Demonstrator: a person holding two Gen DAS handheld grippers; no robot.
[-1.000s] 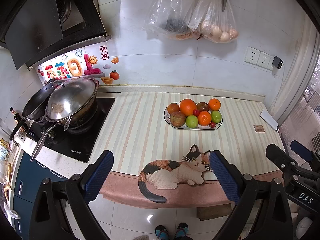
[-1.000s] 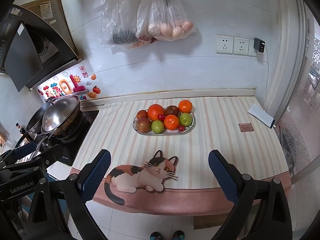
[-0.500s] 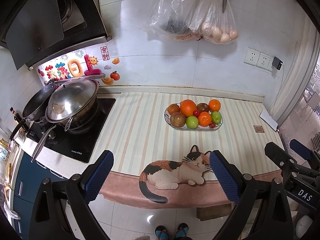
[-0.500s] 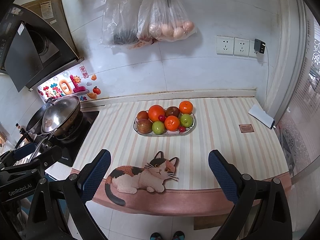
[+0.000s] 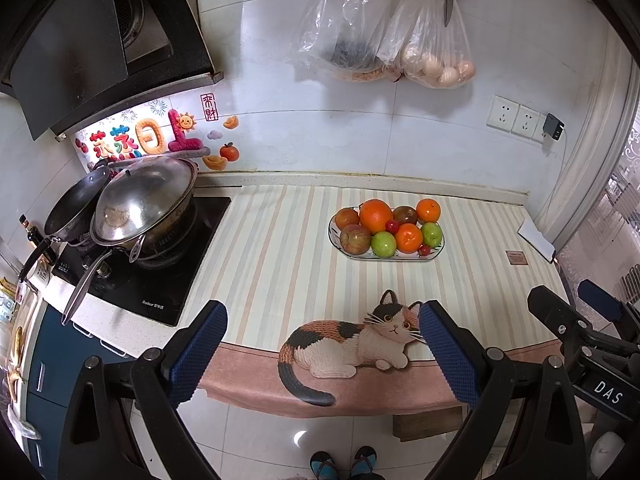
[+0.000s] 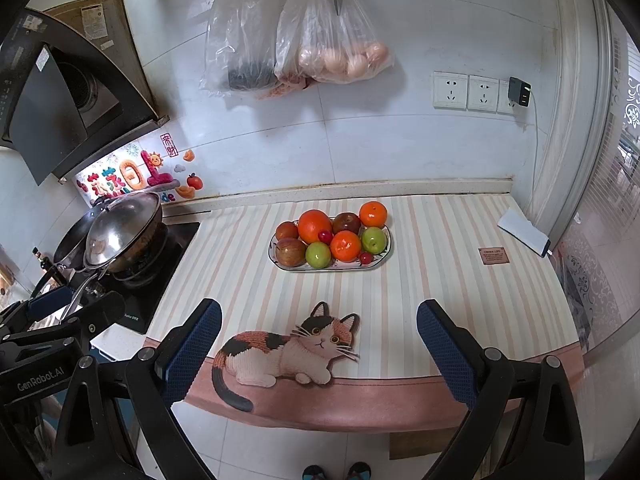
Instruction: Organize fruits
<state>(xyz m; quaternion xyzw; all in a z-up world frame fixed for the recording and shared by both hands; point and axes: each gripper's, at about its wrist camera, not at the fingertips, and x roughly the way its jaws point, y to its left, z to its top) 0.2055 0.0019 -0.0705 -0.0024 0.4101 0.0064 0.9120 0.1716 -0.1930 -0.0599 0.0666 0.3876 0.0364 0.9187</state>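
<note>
A patterned oval plate (image 5: 438, 249) (image 6: 382, 261) sits on the striped counter mat. It holds several fruits: oranges (image 5: 375, 215) (image 6: 315, 225), green apples (image 5: 383, 243) (image 6: 318, 255), a red apple (image 5: 355, 239) (image 6: 291, 251), a dark plum (image 6: 346, 222) and small red cherries (image 5: 391, 225). My left gripper (image 5: 320, 344) is open and empty, held off the counter's front edge. My right gripper (image 6: 318, 344) is open and empty, also in front of the counter. Each gripper shows at the edge of the other's view.
A stove with a lidded wok (image 5: 144, 200) (image 6: 120, 232) stands at the left. A cat picture (image 5: 352, 340) (image 6: 288, 352) lies on the mat's front edge. Bags (image 5: 432, 52) and scissors hang on the wall. A white box (image 6: 522, 232) lies at the right.
Both views have drifted very slightly; the grippers stay open and the fruits have not moved.
</note>
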